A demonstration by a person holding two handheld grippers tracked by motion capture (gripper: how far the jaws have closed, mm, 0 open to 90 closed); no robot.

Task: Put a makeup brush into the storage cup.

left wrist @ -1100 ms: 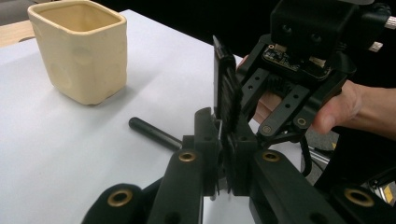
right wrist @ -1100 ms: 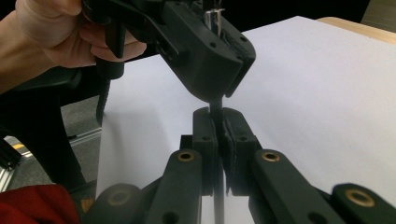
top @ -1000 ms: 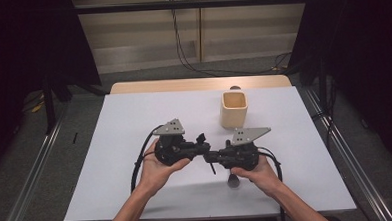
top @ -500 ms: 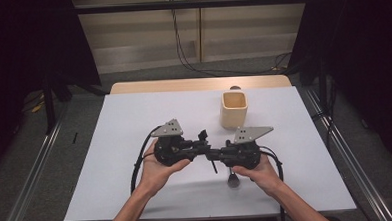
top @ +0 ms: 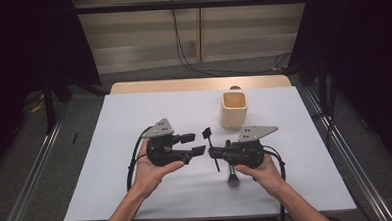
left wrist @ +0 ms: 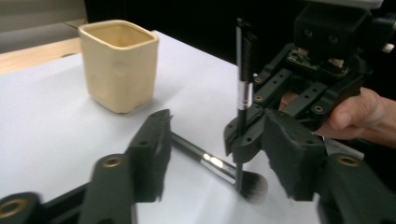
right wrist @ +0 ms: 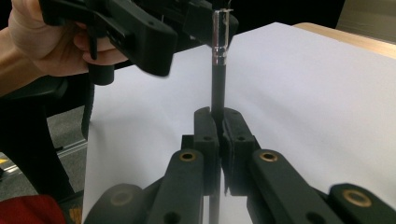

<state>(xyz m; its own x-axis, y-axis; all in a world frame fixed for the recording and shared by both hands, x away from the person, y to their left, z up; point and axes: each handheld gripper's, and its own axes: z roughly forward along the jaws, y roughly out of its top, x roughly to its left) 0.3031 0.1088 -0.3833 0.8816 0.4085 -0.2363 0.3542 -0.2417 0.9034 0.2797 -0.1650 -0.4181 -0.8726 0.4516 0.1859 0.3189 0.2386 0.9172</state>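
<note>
My right gripper [top: 212, 152] [right wrist: 217, 114] is shut on the black handle of a thin brush [top: 208, 138] [right wrist: 218, 84] with a silver band, and holds it upright above the table. To its left, my left gripper [top: 193, 144] [left wrist: 218, 119] is open. Its jaws have just been opening, with nothing between them, and their tips stand a little short of the brush. In the left gripper view the right gripper [left wrist: 243, 140] and the held brush [left wrist: 243, 84] face me between my jaws. A second brush [top: 233, 179] [left wrist: 219, 165] with a bushy head lies on the table under the right gripper.
A beige square cup [top: 234, 111] [left wrist: 119, 65] stands upright, behind the grippers and to the right. The white table top [top: 134, 113] spreads left and right of the hands. Dark curtains and metal rails flank the table.
My left gripper's jaws have opened and come off the thin brush, and the gripper has drawn slightly back to the left. The right gripper has kept still with the brush.
</note>
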